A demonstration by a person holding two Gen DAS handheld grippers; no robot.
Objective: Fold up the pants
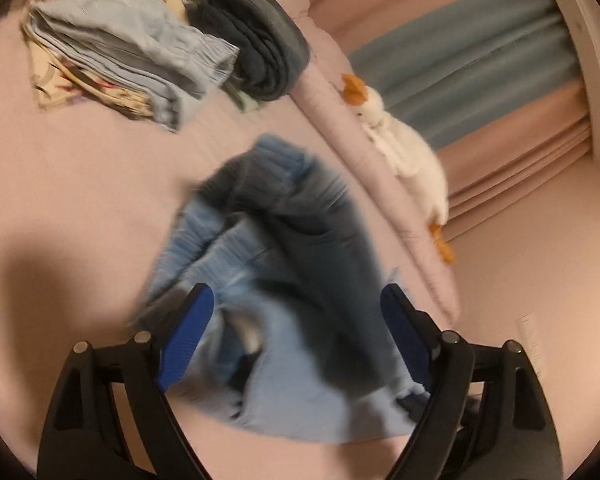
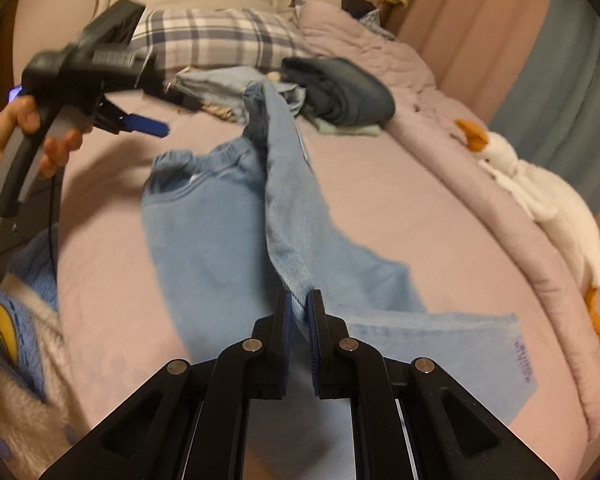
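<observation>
Light blue pants (image 2: 204,232) lie on a pink bed sheet (image 2: 400,200), waistband toward the far side. My right gripper (image 2: 299,300) is shut on a raised strip of the pants' fabric that stretches away from it. My left gripper (image 1: 296,300) is open above the crumpled, blurred pants (image 1: 284,240), holding nothing. In the right wrist view the left gripper (image 2: 152,126) hovers at the left above the waistband, held by a hand.
A stack of folded clothes (image 1: 128,60) and a dark folded garment (image 1: 260,52) lie at the far side of the bed. A white plush duck (image 2: 540,200) lies along the rolled quilt edge. A plaid pillow (image 2: 212,36) is behind. Curtains hang at the right.
</observation>
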